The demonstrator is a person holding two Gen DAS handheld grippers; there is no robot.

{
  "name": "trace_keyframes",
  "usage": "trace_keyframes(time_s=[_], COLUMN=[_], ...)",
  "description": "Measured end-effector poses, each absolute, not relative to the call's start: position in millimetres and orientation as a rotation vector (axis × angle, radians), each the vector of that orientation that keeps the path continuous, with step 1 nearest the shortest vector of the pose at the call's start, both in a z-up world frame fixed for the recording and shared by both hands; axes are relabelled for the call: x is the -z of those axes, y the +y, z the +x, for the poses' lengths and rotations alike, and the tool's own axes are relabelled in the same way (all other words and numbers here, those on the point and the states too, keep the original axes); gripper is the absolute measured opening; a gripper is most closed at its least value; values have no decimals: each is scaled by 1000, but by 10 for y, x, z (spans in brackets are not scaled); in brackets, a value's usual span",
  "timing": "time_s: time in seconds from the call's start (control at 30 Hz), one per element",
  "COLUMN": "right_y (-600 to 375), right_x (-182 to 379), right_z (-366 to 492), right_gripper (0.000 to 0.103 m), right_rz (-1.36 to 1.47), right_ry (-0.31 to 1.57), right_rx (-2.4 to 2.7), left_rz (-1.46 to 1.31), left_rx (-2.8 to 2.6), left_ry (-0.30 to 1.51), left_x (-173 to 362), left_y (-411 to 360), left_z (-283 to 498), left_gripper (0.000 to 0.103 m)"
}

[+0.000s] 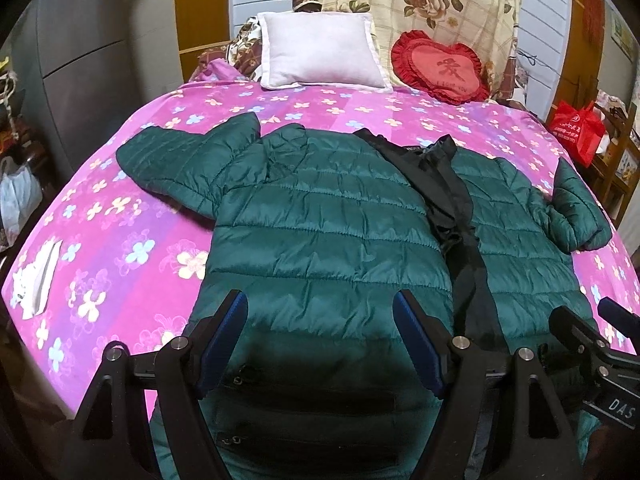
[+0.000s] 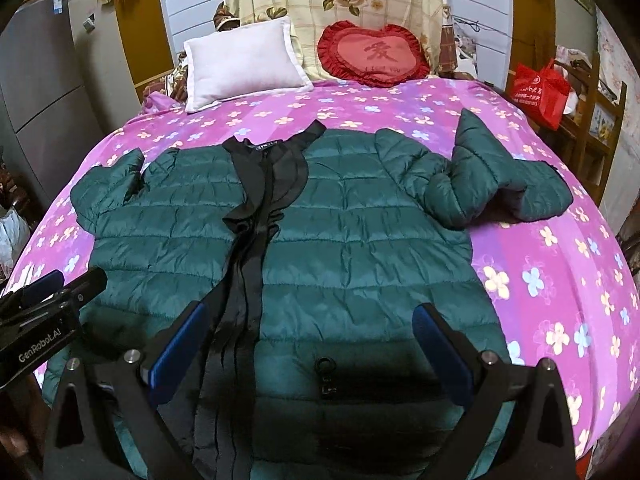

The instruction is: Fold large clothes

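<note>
a dark green quilted puffer jacket [image 1: 332, 216] lies spread front-up on the bed [image 1: 120, 216], whose pink sheet is printed with flowers. its black placket runs down the middle and its collar points toward a white pillow [image 1: 320, 50] and a red heart-shaped cushion [image 1: 444, 68]. the left sleeve [image 1: 180, 160] stretches outward; the right sleeve [image 2: 500, 184] is bent and rumpled. the left tool [image 1: 320, 320] and right tool [image 2: 310, 332] hover above the hem, each gaping wide, gripping nothing.

I see a white pillow [image 1: 320, 50] beside a red heart cushion [image 1: 442, 72] on the pink floral bedsheet [image 1: 120, 216], with a red bag [image 1: 578, 130] off right.
</note>
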State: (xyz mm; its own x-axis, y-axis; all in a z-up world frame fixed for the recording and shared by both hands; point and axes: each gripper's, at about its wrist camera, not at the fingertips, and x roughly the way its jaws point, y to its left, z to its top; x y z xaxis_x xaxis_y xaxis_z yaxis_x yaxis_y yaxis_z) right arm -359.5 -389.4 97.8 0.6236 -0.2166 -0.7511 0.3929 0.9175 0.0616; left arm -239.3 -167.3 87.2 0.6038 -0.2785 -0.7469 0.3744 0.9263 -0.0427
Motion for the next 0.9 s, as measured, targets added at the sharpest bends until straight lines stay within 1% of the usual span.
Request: trace_keyframes(time_s=[0.5,0.9], right_y=[-3912,-3889], right_x=[-920,-846], right_z=[-3486,-3324], right_gripper=[103,103], right_rz=[258,256], right_ry=[832,871], right_rx=[354,345], left_rz=[121,119], left_rx=[368,351], left_ry=[846,850], left_x=[-811,-725], left_y=[-1662,-1645], left_z=[-2326,-2213], left_gripper=[55,55])
